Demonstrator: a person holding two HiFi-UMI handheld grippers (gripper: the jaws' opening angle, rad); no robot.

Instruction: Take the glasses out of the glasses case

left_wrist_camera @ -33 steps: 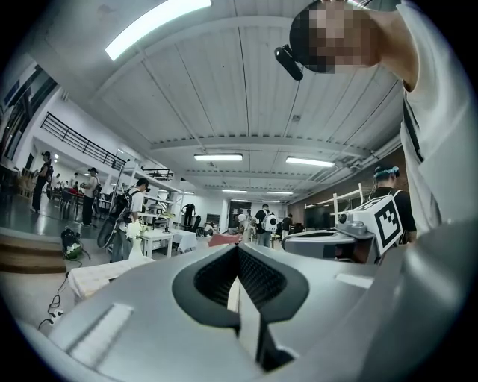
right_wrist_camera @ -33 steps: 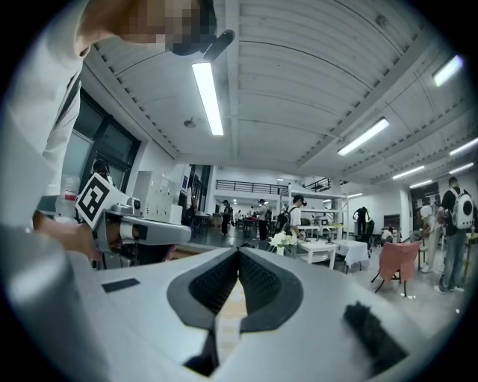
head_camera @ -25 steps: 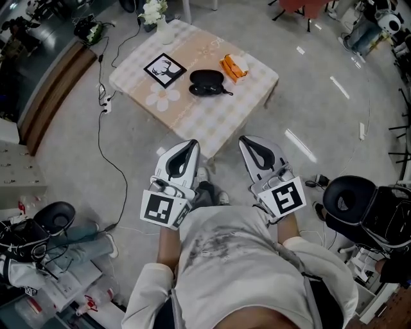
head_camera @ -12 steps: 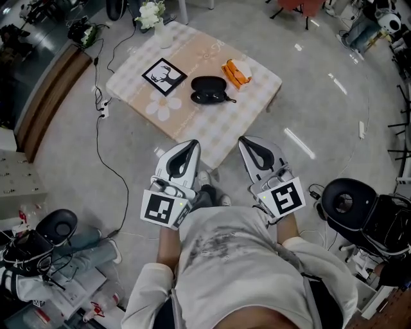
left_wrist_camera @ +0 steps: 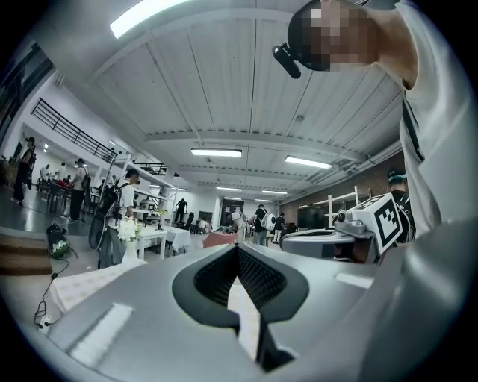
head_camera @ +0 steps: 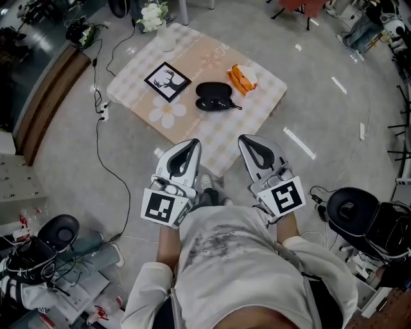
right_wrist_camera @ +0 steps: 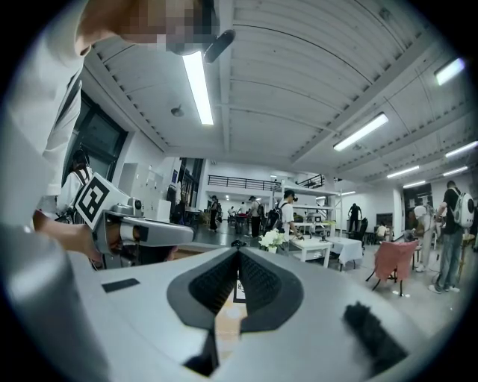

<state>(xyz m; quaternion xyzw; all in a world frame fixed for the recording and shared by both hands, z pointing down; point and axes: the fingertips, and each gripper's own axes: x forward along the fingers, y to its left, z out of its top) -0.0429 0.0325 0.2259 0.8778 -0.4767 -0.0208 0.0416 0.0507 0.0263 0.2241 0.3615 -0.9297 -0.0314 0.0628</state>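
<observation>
In the head view a black glasses case [head_camera: 214, 96] lies on a low checked table [head_camera: 192, 125], about mid-table; I cannot tell what is inside it. Both grippers are held close to the person's body, well short of the table. The left gripper [head_camera: 189, 145] points toward the table's near edge, jaws together with nothing between them. The right gripper [head_camera: 246, 141] stands beside it the same way. The left gripper view shows its shut jaws [left_wrist_camera: 237, 248] aimed across the room. The right gripper view shows its shut jaws [right_wrist_camera: 239, 251] and the table top beyond.
On the table are a framed deer picture [head_camera: 167, 81], an orange packet [head_camera: 243, 76] and a vase of white flowers [head_camera: 156, 18]. A black cable [head_camera: 99, 132] runs over the floor at the left. A black stool [head_camera: 350, 209] stands at the right, clutter at the lower left.
The table and case have drifted slightly right and down in the head view as the person shifts. Both grippers keep their pose and stay shut.
</observation>
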